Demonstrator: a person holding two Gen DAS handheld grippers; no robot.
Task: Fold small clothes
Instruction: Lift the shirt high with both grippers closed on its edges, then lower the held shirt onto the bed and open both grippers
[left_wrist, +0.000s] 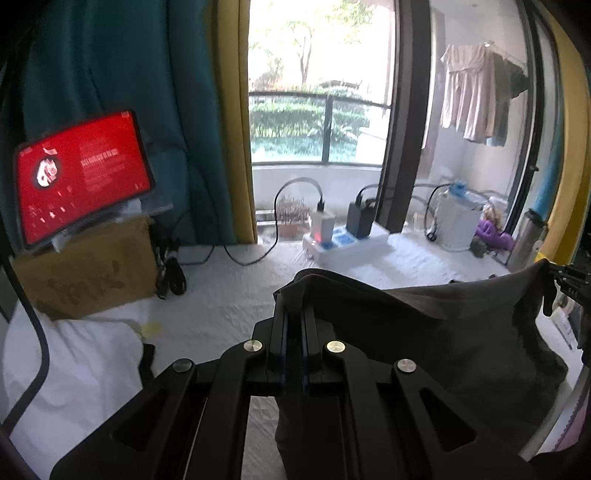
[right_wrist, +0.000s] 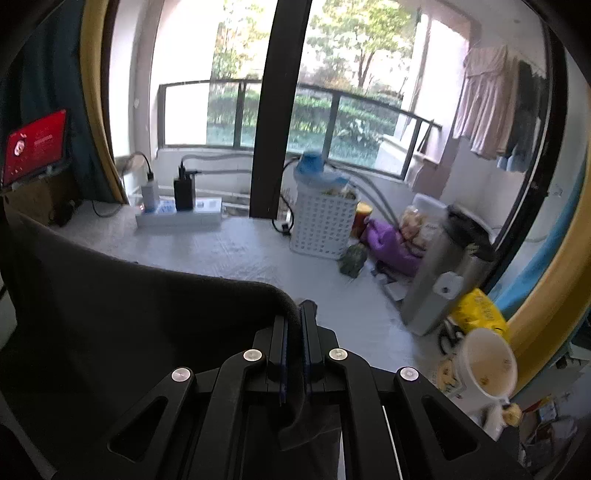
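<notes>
A white sheet (left_wrist: 229, 295) covers the work surface, which runs back to a glass door onto a balcony with a railing and green hedges beyond. A teal curtain (left_wrist: 110, 66) hangs at the left, and clothes (left_wrist: 476, 92) dry on a line at the right.

On the sheet's left stands a cardboard box (left_wrist: 88, 273) with a red-screened tablet (left_wrist: 81, 173) leaning on top of it. Near the door lies a white power strip (left_wrist: 347, 243) with 2 chargers plugged in. Further right are a white basket (right_wrist: 321, 221), a purple toy (right_wrist: 391, 243), a steel flask (right_wrist: 443, 273), a yellow bag (right_wrist: 476, 314) and a white cup (right_wrist: 487, 362).

The dark grey garment (left_wrist: 424, 332) is lifted off the sheet and stretched between the 2 grippers, its top edge sagging in the middle. The left gripper (left_wrist: 294, 317) has its jaws pressed nearly together on 1 upper corner of the cloth, which drapes down to its right. The right gripper (right_wrist: 294, 325) pinches the other upper corner the same way, jaws narrow with a fold of fabric between them, and the cloth spreads to its left. In the left wrist view the right gripper shows at the far right edge, holding that corner up.
</notes>
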